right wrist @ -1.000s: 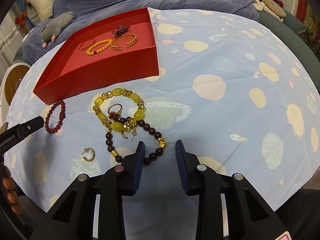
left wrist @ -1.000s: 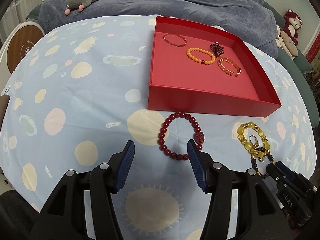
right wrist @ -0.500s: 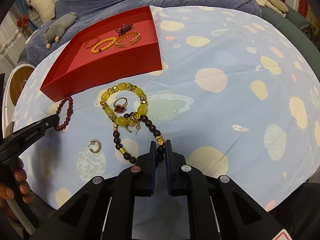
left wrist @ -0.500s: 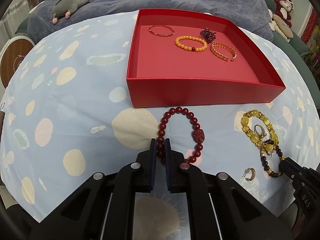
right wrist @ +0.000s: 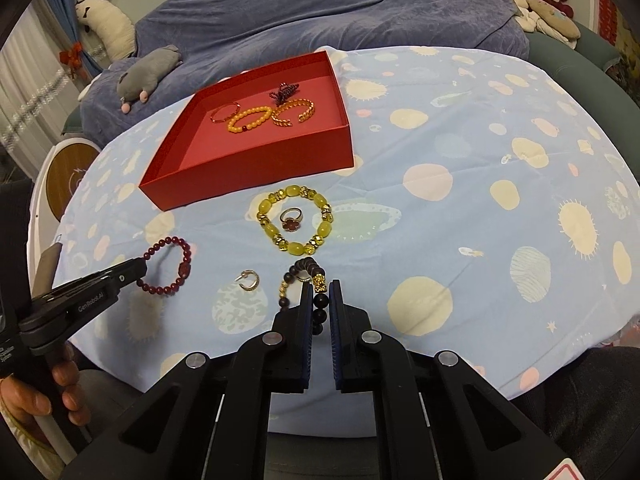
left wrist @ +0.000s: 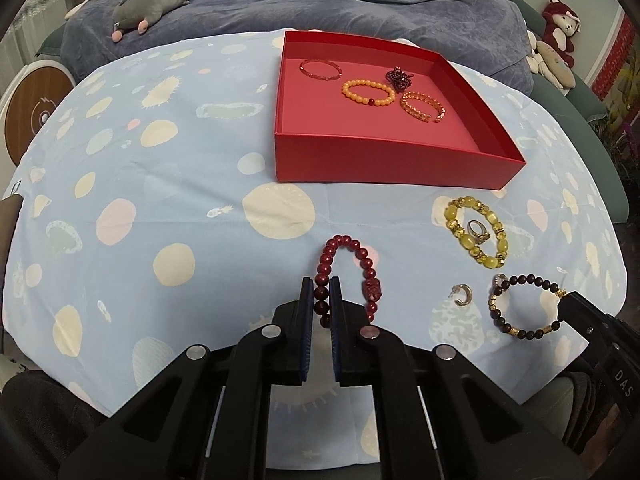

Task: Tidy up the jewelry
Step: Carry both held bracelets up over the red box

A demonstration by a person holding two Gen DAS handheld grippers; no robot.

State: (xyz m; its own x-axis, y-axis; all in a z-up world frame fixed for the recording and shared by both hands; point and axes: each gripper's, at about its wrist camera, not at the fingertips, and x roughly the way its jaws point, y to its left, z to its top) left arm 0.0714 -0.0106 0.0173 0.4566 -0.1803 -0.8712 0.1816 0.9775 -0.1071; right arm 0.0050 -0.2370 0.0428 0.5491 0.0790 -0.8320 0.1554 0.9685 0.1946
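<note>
My left gripper (left wrist: 321,286) is shut on the dark red bead bracelet (left wrist: 347,246), which hangs pulled toward me over the cloth; it also shows in the right wrist view (right wrist: 176,260). My right gripper (right wrist: 320,290) is shut on the dark brown bead bracelet (right wrist: 310,270), seen whole in the left wrist view (left wrist: 524,304). The red box (left wrist: 384,164) holds several bracelets, among them an orange bead one (left wrist: 368,90). A yellow bead bracelet (right wrist: 294,218) lies near the box with a ring (right wrist: 290,220) inside it. A hoop earring (right wrist: 250,278) lies between the grippers.
The table carries a light blue spotted cloth (right wrist: 460,160). A blue-covered sofa with a grey plush toy (left wrist: 152,0) stands behind it. Plush toys (left wrist: 560,28) sit at the far right. A round wooden-faced object (left wrist: 32,116) stands left of the table.
Both grippers were open a second ago and have closed, the left on the dark red bracelet, the right on the dark brown one. Both have pulled back toward me, dragging the bracelets.
</note>
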